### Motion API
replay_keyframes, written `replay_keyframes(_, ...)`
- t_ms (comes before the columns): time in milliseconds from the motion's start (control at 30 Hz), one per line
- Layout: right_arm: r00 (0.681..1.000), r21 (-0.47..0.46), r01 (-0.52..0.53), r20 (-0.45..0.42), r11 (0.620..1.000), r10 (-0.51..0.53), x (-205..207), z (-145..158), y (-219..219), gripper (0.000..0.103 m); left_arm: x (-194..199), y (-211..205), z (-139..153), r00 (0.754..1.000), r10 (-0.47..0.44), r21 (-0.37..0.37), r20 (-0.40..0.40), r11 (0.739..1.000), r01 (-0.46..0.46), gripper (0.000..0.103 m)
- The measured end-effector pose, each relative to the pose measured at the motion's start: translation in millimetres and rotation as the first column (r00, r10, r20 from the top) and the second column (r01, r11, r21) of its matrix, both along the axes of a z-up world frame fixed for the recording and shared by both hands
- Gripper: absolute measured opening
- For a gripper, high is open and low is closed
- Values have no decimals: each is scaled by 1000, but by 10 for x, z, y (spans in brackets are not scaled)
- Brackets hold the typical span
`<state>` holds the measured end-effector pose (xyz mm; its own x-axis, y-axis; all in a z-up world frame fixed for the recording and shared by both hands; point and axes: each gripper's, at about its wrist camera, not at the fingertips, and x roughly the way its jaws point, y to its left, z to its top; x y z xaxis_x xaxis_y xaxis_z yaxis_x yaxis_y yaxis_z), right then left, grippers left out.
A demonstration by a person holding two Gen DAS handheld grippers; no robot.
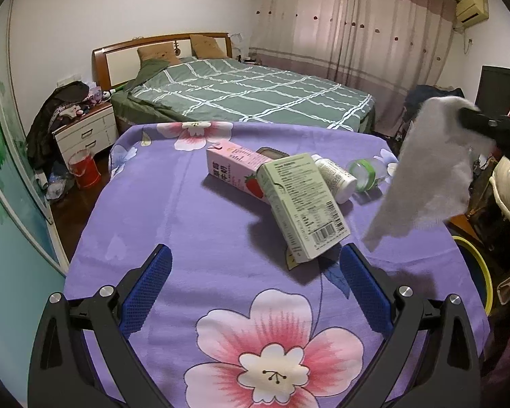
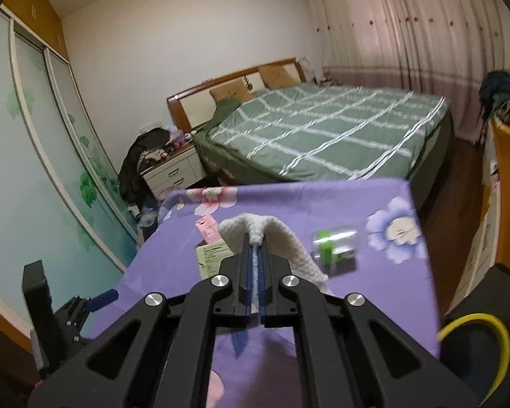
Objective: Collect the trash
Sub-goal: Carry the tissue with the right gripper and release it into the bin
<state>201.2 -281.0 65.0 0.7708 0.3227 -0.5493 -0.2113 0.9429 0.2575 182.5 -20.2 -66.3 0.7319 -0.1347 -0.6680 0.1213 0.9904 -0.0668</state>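
Observation:
On the purple flowered tablecloth (image 1: 193,224) lie a pink strawberry milk carton (image 1: 236,170), a pale green box (image 1: 302,204) leaning on it, a white bottle (image 1: 336,178) and a clear cup with a green band (image 1: 365,173). My left gripper (image 1: 255,272) is open, low over the cloth, with the green box's near end between its fingertips. My right gripper (image 2: 255,241) is shut on a white paper tissue (image 2: 278,238) and holds it above the table's right side; the tissue also shows in the left wrist view (image 1: 431,173). The cup (image 2: 335,243) lies beyond it.
A yellow-rimmed bin (image 2: 476,346) stands on the floor at the table's right edge, also in the left wrist view (image 1: 476,265). Behind the table are a green plaid bed (image 1: 255,95), a cluttered nightstand (image 1: 85,129) and a red bucket (image 1: 83,170).

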Motion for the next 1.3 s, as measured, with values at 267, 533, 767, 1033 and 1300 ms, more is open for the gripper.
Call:
replay_keyframes(267, 991, -47, 131, 30, 990, -130, -498, 78, -673, 3, 25, -197, -26, 1000, -21, 6, -6, 1000, 21, 97)
replay_keyframes(533, 957, -102, 288, 9, 952, -289, -897, -82, -1340, 3, 55, -428, -19, 999, -35, 27, -3, 999, 35, 97)
replay_keyframes(767, 922, -133, 372, -62, 919, -382, -1070, -438, -1772, 3, 96, -583, -7, 1000, -15, 39, -4, 999, 15, 97)
replay_keyframes(1033, 888, -164, 425, -115, 890, -445, -1124, -777, -2022, 4, 138, -757, -16, 1000, -6, 61, -5, 998, 6, 97)
replay_keyframes(1300, 855, -197, 470, -139, 860, -499, -1119, -970, -2190, 4, 203, -824, -49, 1000, 19, 58, -17, 998, -18, 97)
